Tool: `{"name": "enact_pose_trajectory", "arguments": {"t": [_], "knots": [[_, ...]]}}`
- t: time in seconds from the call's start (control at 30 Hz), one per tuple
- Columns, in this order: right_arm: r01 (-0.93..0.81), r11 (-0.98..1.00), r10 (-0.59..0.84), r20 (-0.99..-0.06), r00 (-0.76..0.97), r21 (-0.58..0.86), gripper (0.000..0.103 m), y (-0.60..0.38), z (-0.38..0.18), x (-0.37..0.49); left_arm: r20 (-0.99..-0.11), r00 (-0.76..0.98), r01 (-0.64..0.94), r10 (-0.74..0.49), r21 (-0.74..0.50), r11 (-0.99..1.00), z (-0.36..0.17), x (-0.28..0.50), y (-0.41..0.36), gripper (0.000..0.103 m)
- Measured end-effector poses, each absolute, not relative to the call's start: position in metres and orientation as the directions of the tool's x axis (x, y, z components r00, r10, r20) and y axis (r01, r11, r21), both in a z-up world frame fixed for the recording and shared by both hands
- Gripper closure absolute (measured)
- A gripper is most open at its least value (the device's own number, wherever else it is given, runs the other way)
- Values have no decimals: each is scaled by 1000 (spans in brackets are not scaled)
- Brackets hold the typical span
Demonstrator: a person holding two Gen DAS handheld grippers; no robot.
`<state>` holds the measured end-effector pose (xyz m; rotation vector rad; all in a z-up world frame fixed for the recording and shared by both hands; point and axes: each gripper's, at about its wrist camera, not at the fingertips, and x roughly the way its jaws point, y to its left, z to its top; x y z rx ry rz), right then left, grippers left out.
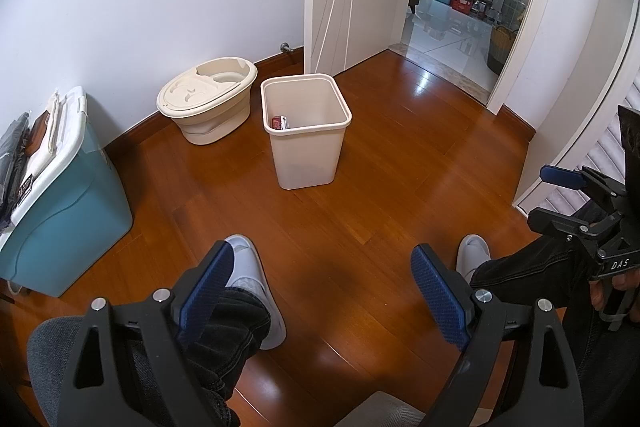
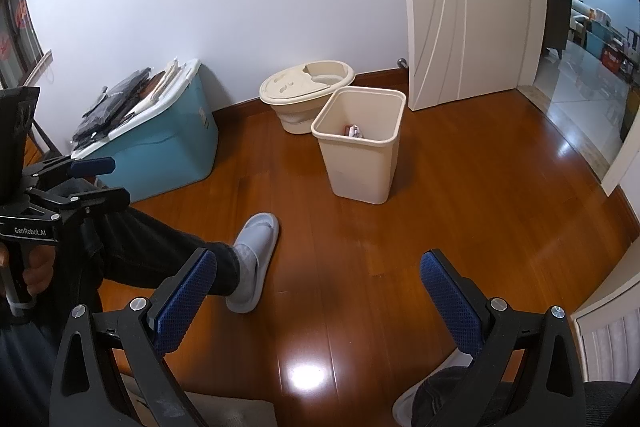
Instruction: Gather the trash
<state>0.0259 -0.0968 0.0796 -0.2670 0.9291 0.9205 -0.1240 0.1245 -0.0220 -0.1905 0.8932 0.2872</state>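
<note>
Beige plastic makes up the waste bin (image 1: pixel 306 131), which stands upright on the wooden floor (image 1: pixel 380 195) just beside a cream lidded bucket (image 1: pixel 208 99) near the wall. Down inside the bin lies some trash (image 1: pixel 279 123), a red-and-white scrap that also shows from the right wrist view (image 2: pixel 352 131). No loose litter shows on the floor around it.

Both tools hang well back from the bin, over the knees of a seated person whose grey slipper (image 2: pixel 252 259) rests on the boards. The left claw (image 1: pixel 324 291) is spread wide with nothing between its blue pads, and the right claw (image 2: pixel 320 303) is likewise spread and holds nothing.

This would fit two stages: scraps already dropped in and the hands drawn back, or the bin's contents waiting to be taken out. The pictures do not settle which, so I would not commit to either.

Whichever it is, working well here means coming at the bin from above, since its walls are tall and the scrap sits low against the near wall. The bin looks light, so a sideways knock on the rim could tip it or slide it on the glossy floor. A blue storage box (image 2: pixel 160 147) stands to the left, well clear.
</note>
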Motion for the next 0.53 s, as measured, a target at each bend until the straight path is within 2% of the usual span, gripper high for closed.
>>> {"name": "enact_pose_trajectory", "arguments": {"t": [0.53], "knots": [[-780,600,564,-785,256,177,0,-100,78,27,-766,616,-329,184,-38,944,-20,-127,113,12]]}}
